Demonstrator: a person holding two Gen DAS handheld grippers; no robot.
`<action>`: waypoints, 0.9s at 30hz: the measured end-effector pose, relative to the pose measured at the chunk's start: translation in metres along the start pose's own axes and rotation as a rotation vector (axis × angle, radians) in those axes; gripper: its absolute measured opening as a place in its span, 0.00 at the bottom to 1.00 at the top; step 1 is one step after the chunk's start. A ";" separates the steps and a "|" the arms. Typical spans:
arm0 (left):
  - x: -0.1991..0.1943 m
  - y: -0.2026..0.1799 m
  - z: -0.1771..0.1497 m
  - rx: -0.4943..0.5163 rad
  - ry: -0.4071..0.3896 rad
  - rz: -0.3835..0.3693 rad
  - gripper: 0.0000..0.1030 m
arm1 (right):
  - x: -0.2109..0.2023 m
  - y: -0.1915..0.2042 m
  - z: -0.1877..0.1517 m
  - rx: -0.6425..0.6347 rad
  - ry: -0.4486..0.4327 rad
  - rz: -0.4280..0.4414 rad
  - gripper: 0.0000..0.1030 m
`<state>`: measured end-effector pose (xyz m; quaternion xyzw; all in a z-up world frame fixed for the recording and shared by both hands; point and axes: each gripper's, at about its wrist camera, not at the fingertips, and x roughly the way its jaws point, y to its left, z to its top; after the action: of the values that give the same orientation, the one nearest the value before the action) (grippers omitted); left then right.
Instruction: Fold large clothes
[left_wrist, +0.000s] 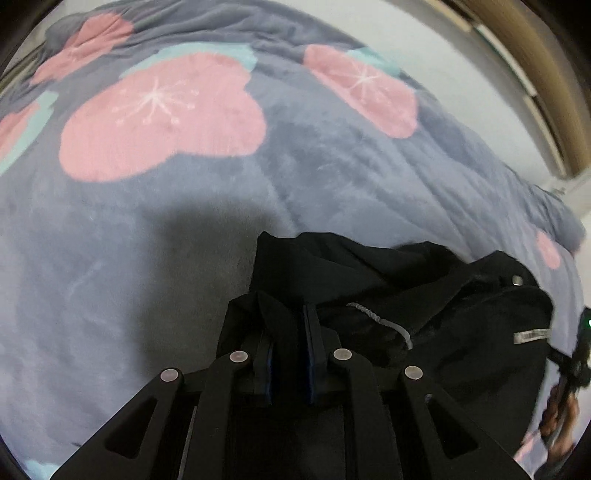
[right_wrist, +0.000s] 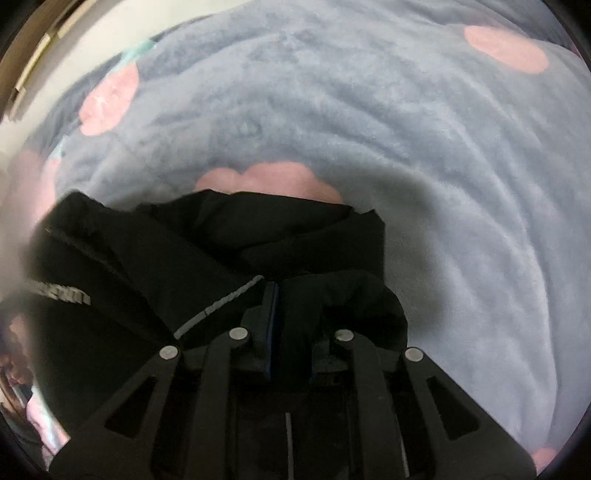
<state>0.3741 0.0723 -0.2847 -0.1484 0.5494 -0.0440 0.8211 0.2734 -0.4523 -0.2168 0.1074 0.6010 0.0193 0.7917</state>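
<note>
The black garment (left_wrist: 424, 295) lies bunched on a grey-blue fleece blanket (left_wrist: 184, 229) with large pink flowers, near the lower edge of both views. It is a thick, matte black piece, maybe a jacket, but the folds hide its full shape. A thin grey elastic cord (left_wrist: 380, 319) runs along one edge of it, a small round metal snap (left_wrist: 517, 280) sits near its right side in the left wrist view, and a grey woven label (left_wrist: 532, 336) with letters too blurred to read is sewn on just below that snap. The same label (right_wrist: 62, 293) shows at the left in the right wrist view.

The left gripper (left_wrist: 288, 332) is closed on a ridge of the black cloth: the cloth stands up between its blue-edged pads, which press it from both sides. The right gripper (right_wrist: 291, 310) also pinches the garment; a thick roll of fabric covers its right finger, and the pads are nearly together with cloth between them.

Both grippers point steeply down to the blanket. At the right edge of the left wrist view, a person's hand (left_wrist: 561, 413) is visible, blurred.
</note>
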 end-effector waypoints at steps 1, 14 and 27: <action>-0.014 0.001 0.001 0.022 -0.004 -0.026 0.17 | -0.012 -0.006 -0.001 0.015 -0.007 0.023 0.14; -0.130 0.029 0.004 0.078 0.053 -0.433 0.26 | -0.118 -0.059 -0.026 0.232 -0.061 0.473 0.46; -0.126 0.033 0.006 0.100 -0.055 -0.271 0.74 | -0.113 -0.030 -0.014 -0.024 -0.161 0.132 0.83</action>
<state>0.3273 0.1350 -0.1798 -0.1812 0.4986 -0.1779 0.8288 0.2259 -0.4973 -0.1192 0.1386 0.5268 0.0698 0.8357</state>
